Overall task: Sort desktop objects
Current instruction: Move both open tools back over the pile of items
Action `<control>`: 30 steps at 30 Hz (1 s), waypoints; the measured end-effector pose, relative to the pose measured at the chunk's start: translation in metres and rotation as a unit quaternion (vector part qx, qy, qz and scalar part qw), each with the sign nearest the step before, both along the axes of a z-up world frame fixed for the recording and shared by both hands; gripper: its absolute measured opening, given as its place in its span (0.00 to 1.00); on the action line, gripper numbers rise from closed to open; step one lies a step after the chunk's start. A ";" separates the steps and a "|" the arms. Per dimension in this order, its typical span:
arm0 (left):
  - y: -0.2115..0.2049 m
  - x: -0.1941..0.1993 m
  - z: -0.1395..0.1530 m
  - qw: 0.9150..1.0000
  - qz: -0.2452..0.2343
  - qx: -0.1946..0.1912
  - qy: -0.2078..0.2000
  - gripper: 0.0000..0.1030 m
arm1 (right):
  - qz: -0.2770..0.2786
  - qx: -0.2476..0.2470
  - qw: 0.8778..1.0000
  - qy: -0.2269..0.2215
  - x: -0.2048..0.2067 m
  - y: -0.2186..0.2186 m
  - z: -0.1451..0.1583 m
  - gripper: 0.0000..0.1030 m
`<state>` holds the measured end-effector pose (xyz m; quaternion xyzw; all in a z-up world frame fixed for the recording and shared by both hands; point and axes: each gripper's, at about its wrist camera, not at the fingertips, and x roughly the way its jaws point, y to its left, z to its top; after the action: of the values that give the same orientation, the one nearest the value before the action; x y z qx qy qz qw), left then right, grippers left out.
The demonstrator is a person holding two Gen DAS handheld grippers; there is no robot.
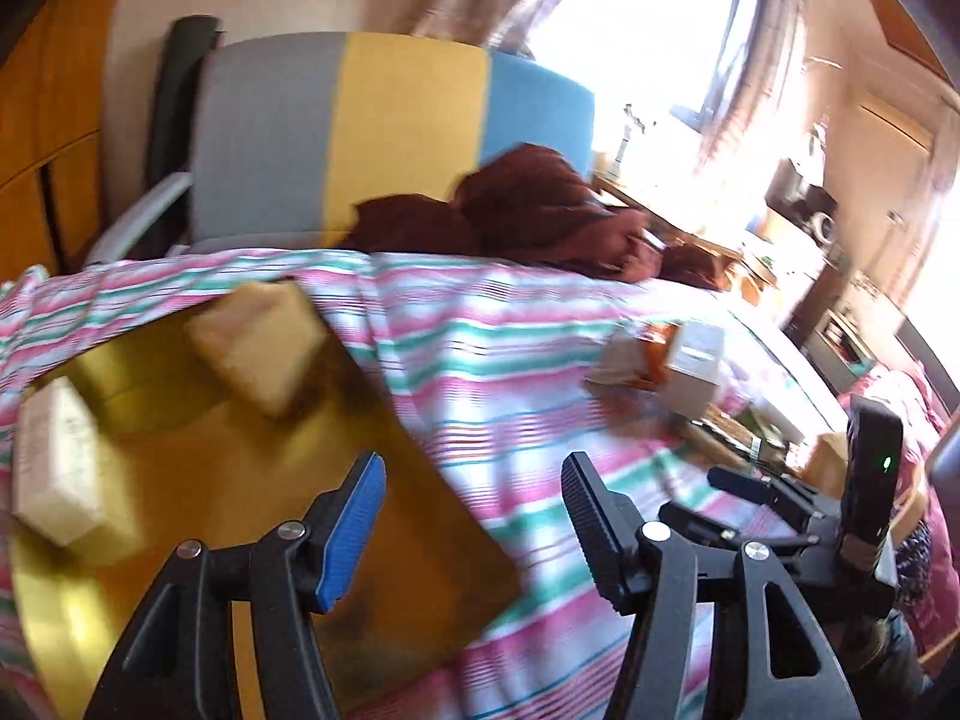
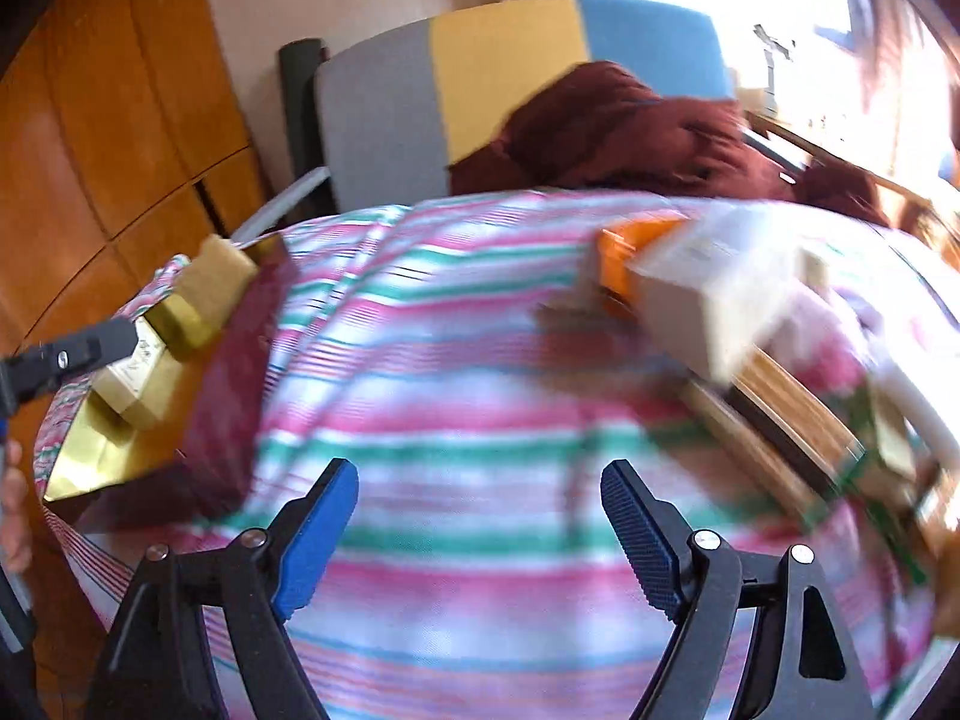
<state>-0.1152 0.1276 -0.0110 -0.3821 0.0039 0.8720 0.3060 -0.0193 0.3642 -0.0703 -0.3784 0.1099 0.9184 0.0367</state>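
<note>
A shallow gold box (image 1: 198, 510) with dark red sides (image 2: 228, 372) lies at the left of the striped tablecloth (image 1: 510, 372). Inside it are a tan box (image 1: 258, 348) and a white box (image 1: 60, 468). My left gripper (image 1: 471, 480) hangs open over the gold box's right edge, nothing between its fingers. At the right sits a blurred pile: a grey-white box (image 2: 708, 294), an orange box (image 2: 642, 240) and a flat wooden piece (image 2: 780, 402). My right gripper (image 2: 480, 480) is open above bare cloth between gold box and pile. The right gripper (image 1: 750, 492) also shows at the lower right in the left wrist view.
A chair (image 1: 360, 132) with a grey, yellow and blue back stands behind the table, a maroon cloth (image 1: 540, 210) heaped against it. Wooden cabinet doors (image 2: 120, 120) fill the left. A bright window (image 1: 660, 30) and cluttered shelves are at the far right. A hand (image 2: 12, 504) shows at the left edge.
</note>
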 end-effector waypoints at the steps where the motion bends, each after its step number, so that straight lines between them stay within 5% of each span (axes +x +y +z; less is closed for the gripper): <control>1: 0.016 0.002 0.000 1.000 -0.016 0.000 -0.002 0.63 | -0.014 0.004 1.000 0.003 0.009 0.008 -0.003 0.82; 11: 0.162 0.012 0.009 0.985 -0.162 -0.043 0.039 0.63 | -0.048 0.048 0.995 0.067 0.047 0.034 -0.017 0.84; 22: 0.258 -0.012 -0.011 0.962 -0.241 -0.109 0.069 0.63 | -0.036 -0.024 0.996 0.072 0.040 0.048 -0.031 0.86; 30: 0.278 -0.044 -0.032 0.960 -0.264 -0.089 0.012 0.63 | -0.031 -0.033 0.996 0.078 0.040 0.048 -0.033 0.88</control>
<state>-0.1594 0.4060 -0.0430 -0.3831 0.1863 0.7605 0.4900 0.0210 0.4119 -0.1037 -0.3031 0.1549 0.9392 0.0441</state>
